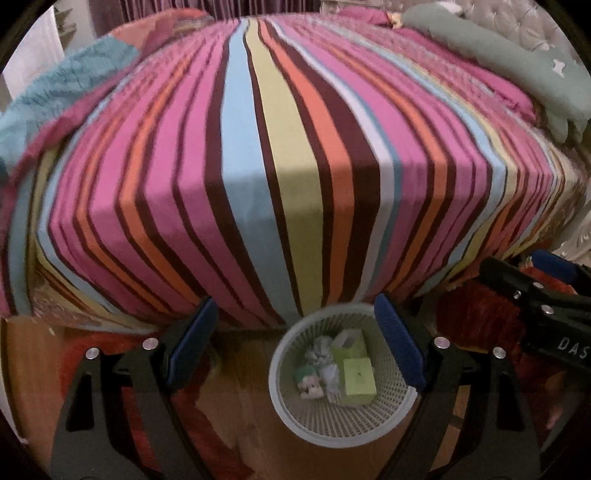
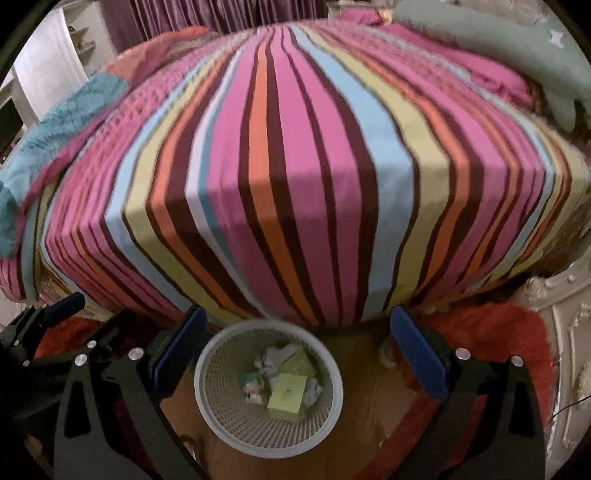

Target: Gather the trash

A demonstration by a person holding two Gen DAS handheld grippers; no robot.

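- A pale mesh wastebasket point(image 1: 341, 430) stands on the wooden floor point(image 1: 255, 417) at the foot of the bed, at about 6 o'clock in both wrist views.
- Inside it lie a light green box point(image 1: 359, 376), a second green carton point(image 1: 347, 345) leaning at 12 o'clock of the box, crumpled white paper point(image 1: 320, 354) and a small green-and-white wrapper point(image 1: 308, 384) at 9 o'clock.
- The left gripper point(image 1: 295, 347) hangs above the basket, tilted down at it, its blue-padded fingers point(image 1: 399, 347) spread wide with nothing between them; the basket shows in the gap, toward the right finger.
- The right gripper point(image 2: 299, 354) hovers just beside it in the same downward pose, fingers point(image 2: 419, 356) likewise wide apart and empty, the basket framed toward its left finger.
- Each gripper shows at the edge of the other's view: at 3 o'clock from the left wrist, at 9 o'clock from the right.
- The bed point(image 1: 280, 155) fills the upper part of both views, covered by a sheet striped in pink, brown, orange, blue and yellow.
- A teal blanket point(image 1: 55, 96) lies bunched at 10 o'clock, a grey-green pillow point(image 1: 517, 62) at 2 o'clock.
- A red rug point(image 2: 491, 325) lies on the floor at 4 o'clock beside cream carved furniture point(image 2: 565, 332); purple curtains point(image 2: 207, 14) hang at 12 o'clock.
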